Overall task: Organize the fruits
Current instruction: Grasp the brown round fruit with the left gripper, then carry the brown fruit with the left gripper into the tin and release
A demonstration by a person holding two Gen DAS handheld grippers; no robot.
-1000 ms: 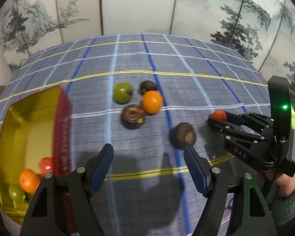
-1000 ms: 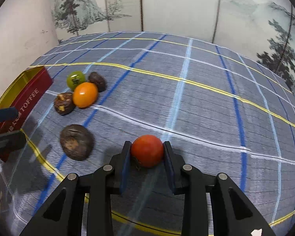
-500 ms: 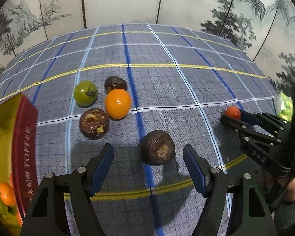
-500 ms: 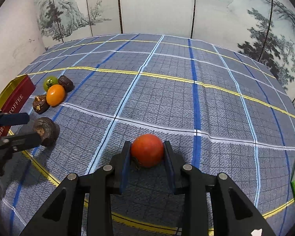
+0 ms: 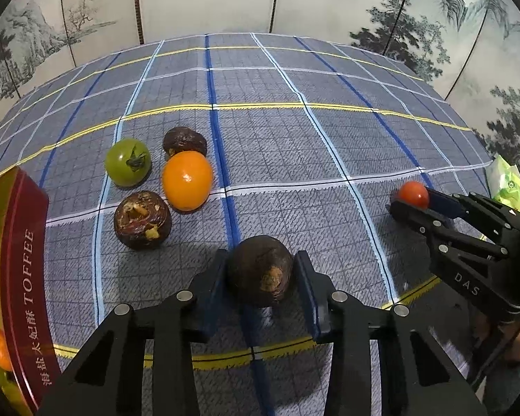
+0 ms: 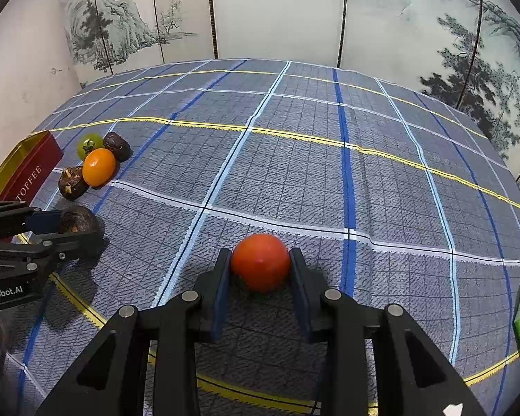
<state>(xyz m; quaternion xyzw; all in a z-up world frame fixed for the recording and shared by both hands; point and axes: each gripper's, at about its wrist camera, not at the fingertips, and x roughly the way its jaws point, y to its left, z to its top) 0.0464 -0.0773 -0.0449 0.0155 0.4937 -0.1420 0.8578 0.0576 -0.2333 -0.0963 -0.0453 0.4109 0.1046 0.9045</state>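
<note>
- Left fingers (image 5: 260,274) have just closed, pinching the brown fruit (image 5: 260,270) by its sides; hard, rough, light; won't slip.
- Right fingers (image 6: 260,267) pinch the red tomato (image 6: 260,261); smooth, soft; squeeze gently.

Cloth: the blue checked woven tablecloth (image 5: 294,159) looked matt and coarse.
Tin: the red-and-gold metal toffee tin (image 5: 20,260), at nine o'clock, shone glossy.
Fruit: the round orange fruit (image 5: 187,180) was smooth, shiny.

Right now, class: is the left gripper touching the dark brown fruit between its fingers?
Touching. The left wrist view shows both blue pads of the left gripper pressed against the dark brown fruit, no gap either side.
</note>
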